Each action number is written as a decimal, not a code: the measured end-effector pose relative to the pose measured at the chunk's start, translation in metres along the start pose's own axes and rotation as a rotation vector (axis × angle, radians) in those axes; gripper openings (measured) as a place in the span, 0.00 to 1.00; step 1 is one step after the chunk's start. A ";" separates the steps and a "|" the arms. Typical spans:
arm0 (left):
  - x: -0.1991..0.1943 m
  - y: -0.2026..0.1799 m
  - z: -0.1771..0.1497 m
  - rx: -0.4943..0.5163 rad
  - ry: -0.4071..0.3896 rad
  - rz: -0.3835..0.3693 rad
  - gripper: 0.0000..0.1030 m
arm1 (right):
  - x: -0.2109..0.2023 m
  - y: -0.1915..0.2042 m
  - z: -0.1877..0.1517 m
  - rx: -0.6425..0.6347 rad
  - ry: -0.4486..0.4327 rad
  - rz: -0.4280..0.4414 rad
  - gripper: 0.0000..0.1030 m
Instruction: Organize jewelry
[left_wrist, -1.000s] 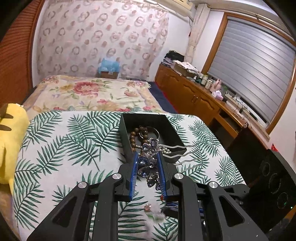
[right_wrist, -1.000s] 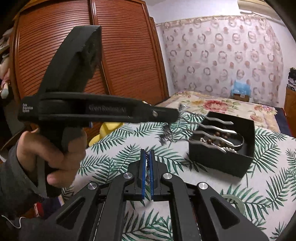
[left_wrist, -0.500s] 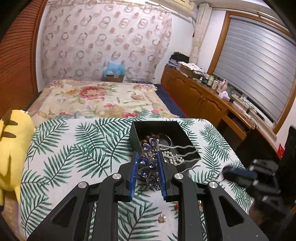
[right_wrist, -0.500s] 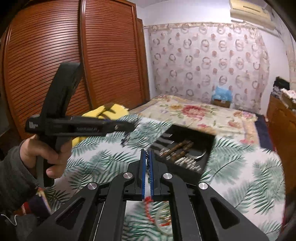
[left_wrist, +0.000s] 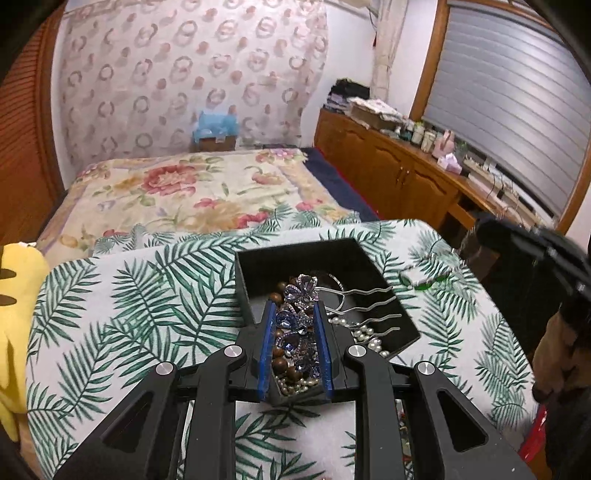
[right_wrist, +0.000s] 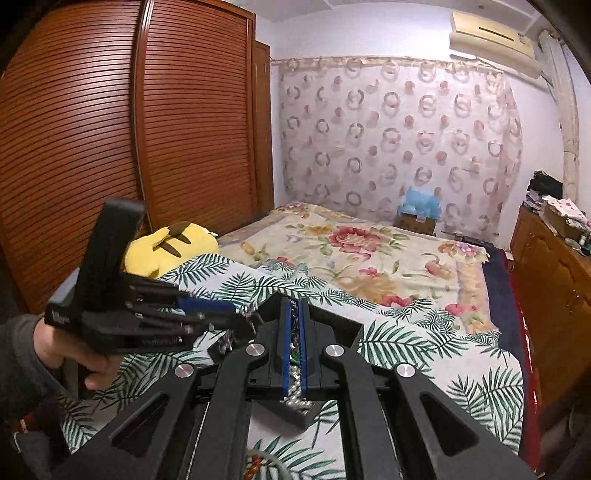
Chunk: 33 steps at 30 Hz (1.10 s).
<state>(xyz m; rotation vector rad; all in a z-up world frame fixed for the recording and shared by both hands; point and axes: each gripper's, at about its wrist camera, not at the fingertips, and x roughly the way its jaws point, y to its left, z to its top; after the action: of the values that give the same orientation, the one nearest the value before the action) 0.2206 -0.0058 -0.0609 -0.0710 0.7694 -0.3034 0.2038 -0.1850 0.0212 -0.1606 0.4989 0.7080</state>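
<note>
Left gripper: jaws clamped on a purple jewelled hairpiece, held over the black box.
Box: on the leaf-print table.
Right gripper: jaws pinched tight on a thin chain above the box.

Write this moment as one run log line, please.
left gripper: shut on purple crystal hairpiece | over black box | right gripper: shut on thin chain | box: pearls, beads, hairpins

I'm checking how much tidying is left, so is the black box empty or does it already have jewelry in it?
Not empty. The black box already holds brown beads, pearls and silver hairpins.
</note>
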 end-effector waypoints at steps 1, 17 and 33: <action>0.004 0.001 0.000 -0.001 0.009 0.002 0.19 | 0.003 -0.001 0.001 -0.001 0.002 0.001 0.04; 0.015 -0.004 0.001 0.035 0.016 0.013 0.35 | 0.074 -0.023 -0.003 -0.008 0.091 -0.003 0.04; -0.005 -0.004 -0.015 0.048 -0.011 0.039 0.49 | 0.079 -0.025 -0.014 0.020 0.135 -0.059 0.29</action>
<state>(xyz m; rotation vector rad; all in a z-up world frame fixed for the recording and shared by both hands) 0.2055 -0.0077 -0.0674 -0.0120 0.7509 -0.2839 0.2657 -0.1624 -0.0303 -0.2041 0.6275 0.6369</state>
